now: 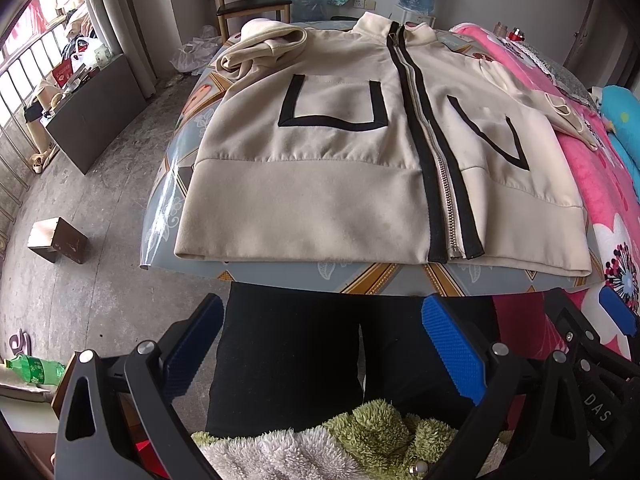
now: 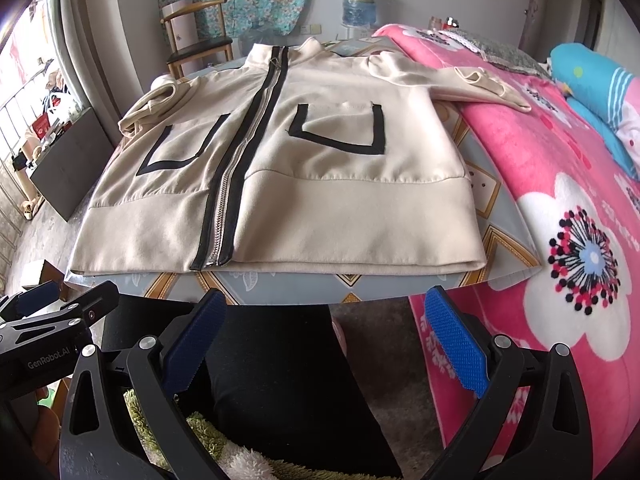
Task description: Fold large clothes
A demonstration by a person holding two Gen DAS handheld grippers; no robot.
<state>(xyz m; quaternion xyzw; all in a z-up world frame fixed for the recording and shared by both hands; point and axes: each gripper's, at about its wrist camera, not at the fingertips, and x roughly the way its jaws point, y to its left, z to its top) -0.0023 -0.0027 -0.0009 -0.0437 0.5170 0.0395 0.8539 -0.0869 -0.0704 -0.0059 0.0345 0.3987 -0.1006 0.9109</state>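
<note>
Jacket point(image 1: 312, 184), cream with black trim, is laid flat and front-up on the bench point(image 1: 280, 276), its hem toward the near edge and its collar at the far end. The zipper point(image 1: 436, 168) is closed down the middle, so both front panels are kept aligned as one layer, which suits folding. A black-outlined pocket point(image 1: 332, 100) is seen on each panel, either side of the zipper. One sleeve point(image 1: 260, 44) is bunched up beside the collar on one side of the jacket; the other sleeve point(image 2: 476, 80) is stretched outward from the opposite shoulder and rests on the pink blanket point(image 2: 560, 184) of the bed that adjoins the bench. No fold appears to have been made in the body, so the task is judged to be at its start, with the sleeves likely to be brought in first.

Below the jacket's hem, off the bench, both claws are held clear of the cloth. The left claw point(image 1: 320, 344) is spread wide with nothing between its blue pads, and the right claw point(image 2: 324, 336) is likewise spread and empty. They are kept side by side, near the hem but not touching it, probably as a ready position before a first grasp. A person's dark trousers point(image 1: 304, 360) are seen beneath them.
</note>
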